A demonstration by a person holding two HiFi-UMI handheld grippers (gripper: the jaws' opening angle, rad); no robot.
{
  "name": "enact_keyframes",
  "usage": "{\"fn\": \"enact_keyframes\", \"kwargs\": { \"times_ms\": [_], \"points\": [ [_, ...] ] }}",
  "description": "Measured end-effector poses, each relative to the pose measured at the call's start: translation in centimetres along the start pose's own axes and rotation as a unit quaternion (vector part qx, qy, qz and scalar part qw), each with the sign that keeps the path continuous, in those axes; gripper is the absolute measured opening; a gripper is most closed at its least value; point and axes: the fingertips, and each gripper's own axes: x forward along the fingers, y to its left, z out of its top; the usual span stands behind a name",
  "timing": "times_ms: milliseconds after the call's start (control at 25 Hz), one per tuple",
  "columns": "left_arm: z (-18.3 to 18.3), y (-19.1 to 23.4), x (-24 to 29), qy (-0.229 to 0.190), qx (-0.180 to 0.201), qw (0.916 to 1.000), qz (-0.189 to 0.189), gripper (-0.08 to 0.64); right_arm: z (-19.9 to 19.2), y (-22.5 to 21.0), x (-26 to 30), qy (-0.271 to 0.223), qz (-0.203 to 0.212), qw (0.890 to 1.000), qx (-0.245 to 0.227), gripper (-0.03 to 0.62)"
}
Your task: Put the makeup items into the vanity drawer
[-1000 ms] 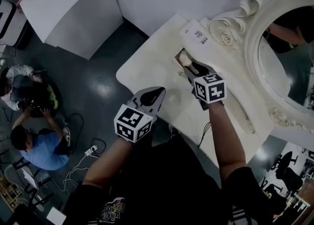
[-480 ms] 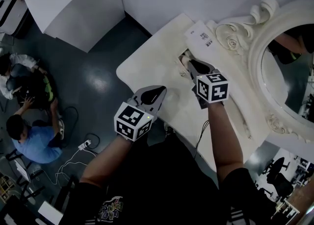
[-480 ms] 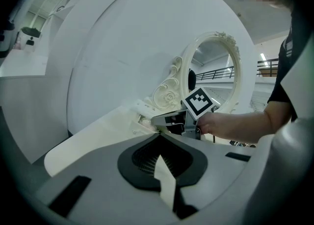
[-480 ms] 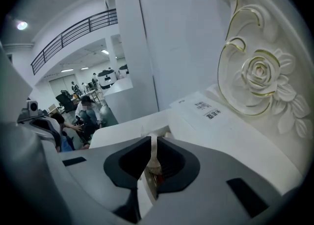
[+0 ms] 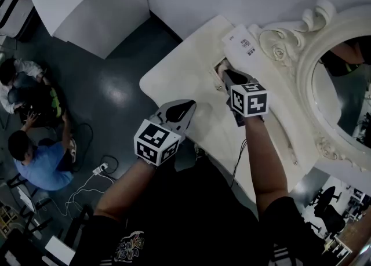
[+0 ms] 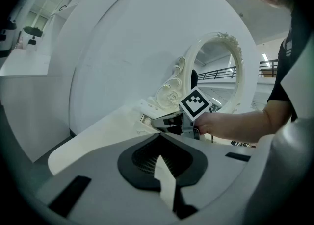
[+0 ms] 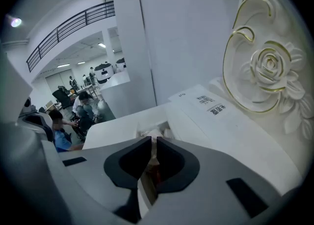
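Note:
My right gripper [image 5: 227, 75] reaches over the small open drawer [image 5: 217, 77] in the cream vanity top [image 5: 179, 68]. Its jaws stand almost together, shut on a slim pale makeup item [image 7: 153, 165] with a reddish part. The item's pale end [image 5: 220, 68] shows just past the tips, above the drawer opening [image 7: 141, 132]. My left gripper [image 5: 185, 108] hovers at the vanity's near edge, shut with nothing in it. In the left gripper view its pads [image 6: 169, 167] meet, and the right gripper's marker cube [image 6: 195, 103] is ahead.
A flat white card with printed labels [image 5: 240, 42] lies beside the drawer, against the carved rose frame [image 7: 270, 67] of the oval mirror [image 5: 342, 85]. White panels [image 5: 87, 10] stand at the left. People [image 5: 35, 160] sit on the dark floor with cables.
The right gripper's jaws have closed onto the pale item at the drawer. The left gripper has hardly moved.

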Motion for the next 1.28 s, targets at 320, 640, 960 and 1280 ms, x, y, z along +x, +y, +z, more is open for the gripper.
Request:
{"fn": "enact_keyframes", "kwargs": {
  "times_ms": [320, 640, 960, 1280],
  "points": [
    [0.7, -0.9, -0.3, 0.002, 0.015, 0.9998, -0.016, 0.000, -0.1, -0.2, 0.7, 0.024, -0.017, 0.999, -0.023, 0.054],
    [1.1, -1.6, -1.4, 0.009, 0.038, 0.9983, -0.043, 0.000, 0.3, -0.1, -2.6, -0.022, -0.050, 0.998, -0.008, 0.055],
    [1.5, -4.7, -1.0, 0.019, 0.072, 0.9923, -0.099, 0.000, -1.0, 0.5, -9.1, -0.092, -0.081, 0.991, 0.047, 0.043],
    [0.3, -10.7, 0.4, 0.038, 0.109, 0.9812, -0.155, 0.000, -5.6, 1.2, -19.4, -0.186, -0.118, 0.964, 0.150, 0.029]
  ]
}}
